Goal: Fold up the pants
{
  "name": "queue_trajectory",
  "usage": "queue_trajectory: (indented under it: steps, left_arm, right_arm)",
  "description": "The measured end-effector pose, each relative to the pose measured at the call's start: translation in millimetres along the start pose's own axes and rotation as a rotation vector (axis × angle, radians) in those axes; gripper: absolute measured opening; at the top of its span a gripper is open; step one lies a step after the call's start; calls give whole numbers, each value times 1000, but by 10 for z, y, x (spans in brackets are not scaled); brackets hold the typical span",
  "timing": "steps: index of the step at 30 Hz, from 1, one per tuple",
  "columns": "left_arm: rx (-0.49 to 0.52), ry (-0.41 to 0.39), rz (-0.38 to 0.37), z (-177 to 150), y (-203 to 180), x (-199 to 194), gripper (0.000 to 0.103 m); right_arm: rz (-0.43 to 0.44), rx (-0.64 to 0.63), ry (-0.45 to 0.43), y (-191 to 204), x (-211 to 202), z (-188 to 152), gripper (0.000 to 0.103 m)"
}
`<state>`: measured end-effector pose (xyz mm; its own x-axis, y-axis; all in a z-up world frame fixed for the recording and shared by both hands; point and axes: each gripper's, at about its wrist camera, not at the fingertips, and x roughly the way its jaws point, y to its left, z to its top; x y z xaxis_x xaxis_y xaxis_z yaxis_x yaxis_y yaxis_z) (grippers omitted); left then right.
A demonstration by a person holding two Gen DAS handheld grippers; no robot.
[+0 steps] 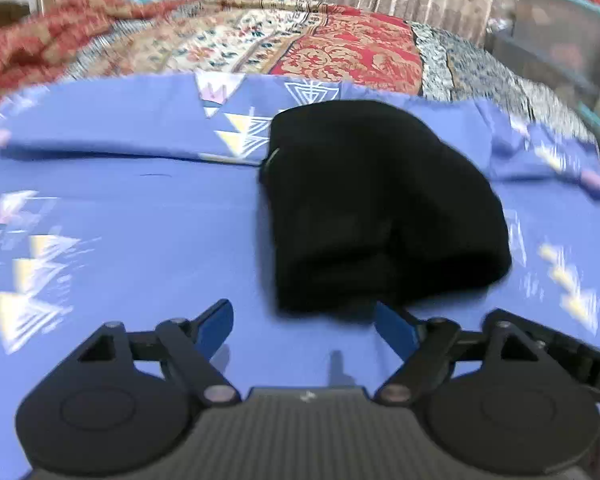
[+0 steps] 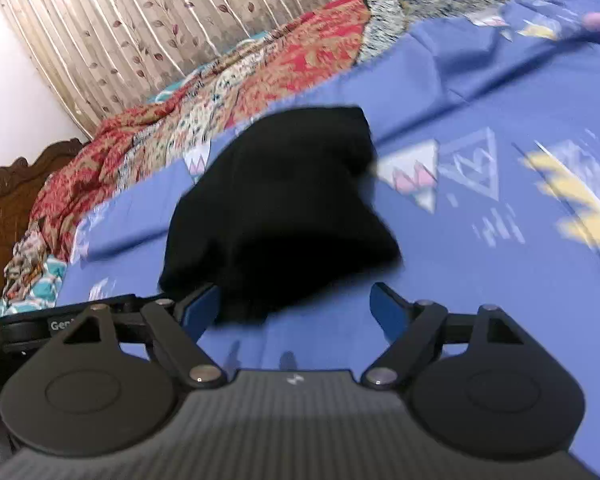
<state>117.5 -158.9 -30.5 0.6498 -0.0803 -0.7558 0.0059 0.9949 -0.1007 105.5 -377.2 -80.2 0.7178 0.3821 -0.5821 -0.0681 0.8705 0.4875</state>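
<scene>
- Left wrist view: the black pants (image 1: 384, 204) are seen folded into a compact bundle on the blue bedsheet (image 1: 120, 208), just ahead of the left gripper (image 1: 304, 320), whose jaws are spread wide and hold nothing.
- The right gripper (image 2: 296, 308) is likewise wide and empty, its left finger beside the bundle's near edge.
- The loose top layer could be snagged and the fold undone.

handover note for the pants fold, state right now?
Left gripper: open, nothing held, near edge of the black pants just ahead of its right finger.
Right gripper: open, nothing held, bundle just ahead of its left finger.
Pants: folded into a compact bundle on the blue bedsheet.
Done: fold looks complete, both grippers off the cloth.
Left: maybe tidy the edges, then back off.
</scene>
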Motion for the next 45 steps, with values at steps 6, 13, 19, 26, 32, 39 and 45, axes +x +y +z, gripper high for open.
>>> queue_trajectory:
  steps: [6,13,19,26,32,39,45]
  left_arm:
    - [40,12,103,-541,-1,-573,85]
    - [-2,31,166,-1053,50,-1040,95]
    - [-3,6,182,-1376,52,-1336,101]
    - [-20,12,208,-1559,105,-1506,103]
    - [9,-2,213,-1660,59,-1655,103]
    - [16,-21,220,-1755,68,-1792,103]
    - [39,-41,234,-1761,59,-1801,103]
  right_arm:
    - [-54,37,36,127,-479,-531,88]
    - [-98,43,64,295,-874,-983,90]
    - [-99,24,83,405,-1083,-1237,93]
    - [-111,-26,86,561,-1256,-1368,100]
    - [-97,-61,83,682,-1367,-1457,103]
    - [-84,-64,95,780,-1426,-1553,103]
    - [-74,-53,95,818,-1447,-1587,103]
